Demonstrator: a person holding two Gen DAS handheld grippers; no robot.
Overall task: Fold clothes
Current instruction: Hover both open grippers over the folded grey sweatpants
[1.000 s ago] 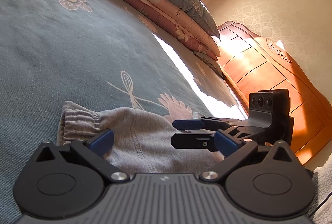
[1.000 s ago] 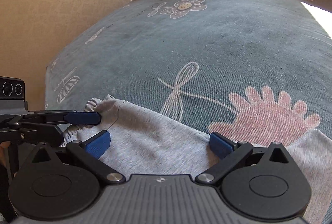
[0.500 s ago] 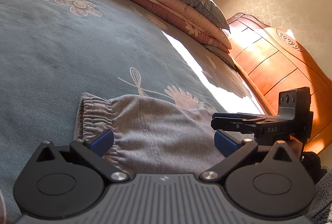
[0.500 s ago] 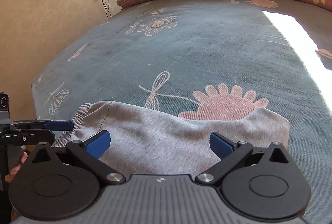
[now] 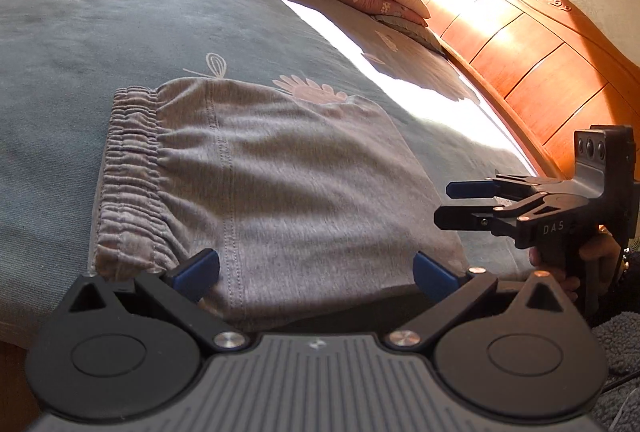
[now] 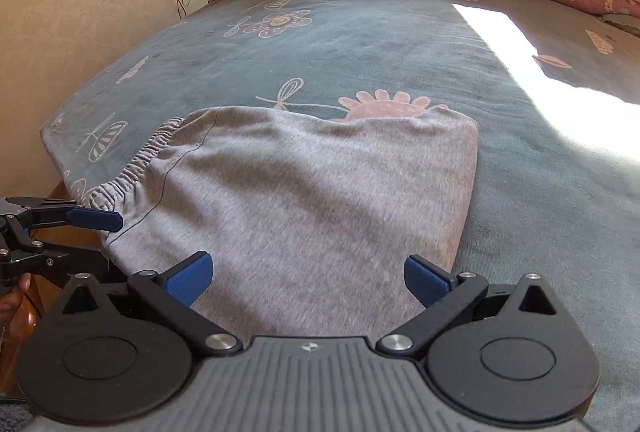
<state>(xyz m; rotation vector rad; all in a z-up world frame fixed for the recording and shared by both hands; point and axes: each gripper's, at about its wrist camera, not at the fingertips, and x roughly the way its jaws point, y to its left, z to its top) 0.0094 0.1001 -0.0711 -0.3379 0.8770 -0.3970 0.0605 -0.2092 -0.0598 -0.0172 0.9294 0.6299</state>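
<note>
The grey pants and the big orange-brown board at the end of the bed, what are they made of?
The grey pants look like soft knitted cotton, sweatpants kind: fuzzy matte surface, stitched seam, gathered stretchy waistband. Exact fibre can't be told. The headboard looks like wood with a glossy varnish: orange-brown panels, a carved curl on top, sunlight shining off it.

We find the folded grey garment (image 5: 272, 183) flat on the bed (image 5: 60, 79), left gripper (image 5: 316, 270) spread wide, empty.
</note>
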